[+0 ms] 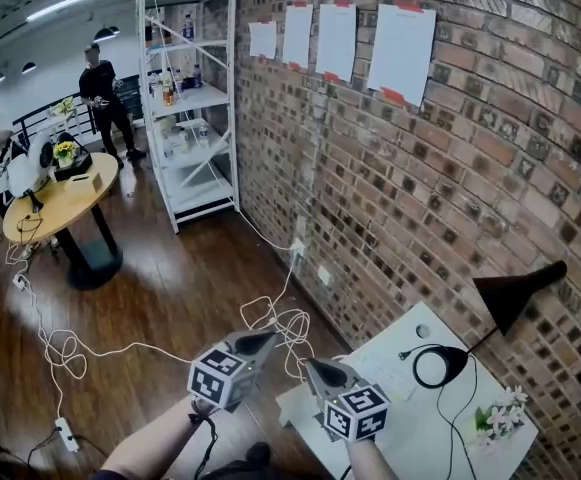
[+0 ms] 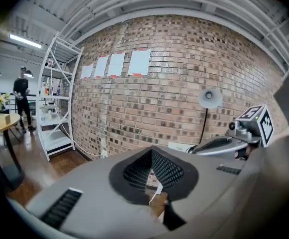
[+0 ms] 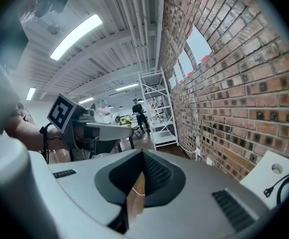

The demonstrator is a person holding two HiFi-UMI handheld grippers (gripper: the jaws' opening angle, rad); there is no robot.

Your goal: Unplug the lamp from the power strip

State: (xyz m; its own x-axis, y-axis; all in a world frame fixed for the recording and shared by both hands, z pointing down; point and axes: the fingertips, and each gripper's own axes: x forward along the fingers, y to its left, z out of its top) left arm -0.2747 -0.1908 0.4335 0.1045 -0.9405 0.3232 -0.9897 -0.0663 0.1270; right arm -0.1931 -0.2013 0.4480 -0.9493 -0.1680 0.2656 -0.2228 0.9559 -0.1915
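Lamp (image 1: 515, 290): black, on the white table (image 1: 410, 423) against the brick wall (image 1: 420, 188); likely light but top-heavy.
Plug (image 1: 403, 353): rigid, apparently lying loose on the table; grasp its body.
Left gripper (image 1: 262, 340): jaws together, empty.
Right gripper (image 1: 315, 368): jaws together, empty.
Room: wooden floor (image 1: 150, 308), trailing white cable (image 1: 100, 348).

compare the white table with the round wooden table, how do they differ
The white table has a straight-edged white top; the round wooden table is tan on a dark pedestal. The white table stands against the brick wall; the round wooden table stands out on the floor. The white table carries a black lamp; the round wooden table carries a small box. Shared: white flowers on one, yellow flowers on the other.
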